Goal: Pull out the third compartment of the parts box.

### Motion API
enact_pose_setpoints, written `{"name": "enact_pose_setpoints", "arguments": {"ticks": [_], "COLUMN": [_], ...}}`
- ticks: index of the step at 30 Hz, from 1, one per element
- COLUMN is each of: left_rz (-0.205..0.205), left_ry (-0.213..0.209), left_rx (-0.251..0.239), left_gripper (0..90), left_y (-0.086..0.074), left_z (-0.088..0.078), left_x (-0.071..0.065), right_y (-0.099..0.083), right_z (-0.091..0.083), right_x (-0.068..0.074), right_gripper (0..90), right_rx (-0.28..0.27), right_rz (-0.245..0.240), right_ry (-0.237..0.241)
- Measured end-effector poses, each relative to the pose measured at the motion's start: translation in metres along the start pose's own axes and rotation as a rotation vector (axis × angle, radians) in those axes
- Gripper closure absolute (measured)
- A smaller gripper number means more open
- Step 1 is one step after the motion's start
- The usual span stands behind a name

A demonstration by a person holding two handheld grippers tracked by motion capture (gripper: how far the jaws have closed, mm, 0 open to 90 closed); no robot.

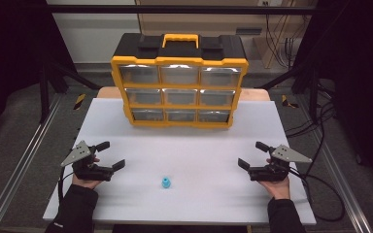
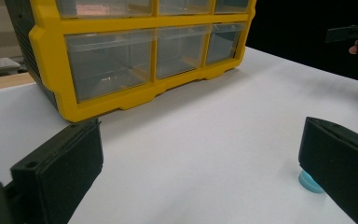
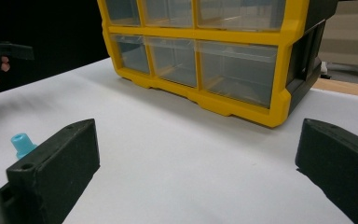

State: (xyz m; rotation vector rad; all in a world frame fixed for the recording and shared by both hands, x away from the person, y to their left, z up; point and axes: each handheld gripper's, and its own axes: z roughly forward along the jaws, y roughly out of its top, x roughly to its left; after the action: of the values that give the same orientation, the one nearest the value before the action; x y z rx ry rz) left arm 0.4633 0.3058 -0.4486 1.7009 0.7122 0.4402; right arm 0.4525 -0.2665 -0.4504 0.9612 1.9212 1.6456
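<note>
Item: small blue plastic cap (image 1: 165,182), upright on the white table (image 1: 199,145), at 6 o'clock from the yellow drawer cabinet (image 1: 179,90). It sits between both tools, well apart from each.

Likely light, rigid, smooth; may skid or tip. Best hold: across its wider base, low down.

Left gripper (image 1: 110,154): jaws apart, empty. Right gripper (image 1: 252,154): jaws apart, empty.

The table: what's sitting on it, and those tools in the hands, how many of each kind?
Drawer cabinet, yellow and black, nine clear drawers: 1
Small blue piece: 1
White mat: 1
Hand-held grippers, left gripper and right gripper, both open and holding nothing: 2
Total: 5
</note>
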Motion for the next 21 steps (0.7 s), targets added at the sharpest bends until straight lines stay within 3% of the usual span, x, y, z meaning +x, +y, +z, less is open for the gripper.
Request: {"name": "enact_pose_setpoints", "arguments": {"ticks": [21], "left_rz": [-0.003], "left_ry": [0.008], "left_rx": [0.004], "left_gripper": [0.0], "left_y": [-0.003], "left_z": [-0.001], "left_x": [0.001], "right_y": [0.010], "right_z": [0.002], "right_x": [0.009], "right_gripper": [0.1], "right_rx": [0.012], "right_rz": [-0.042], "right_ry": [0.014]}}
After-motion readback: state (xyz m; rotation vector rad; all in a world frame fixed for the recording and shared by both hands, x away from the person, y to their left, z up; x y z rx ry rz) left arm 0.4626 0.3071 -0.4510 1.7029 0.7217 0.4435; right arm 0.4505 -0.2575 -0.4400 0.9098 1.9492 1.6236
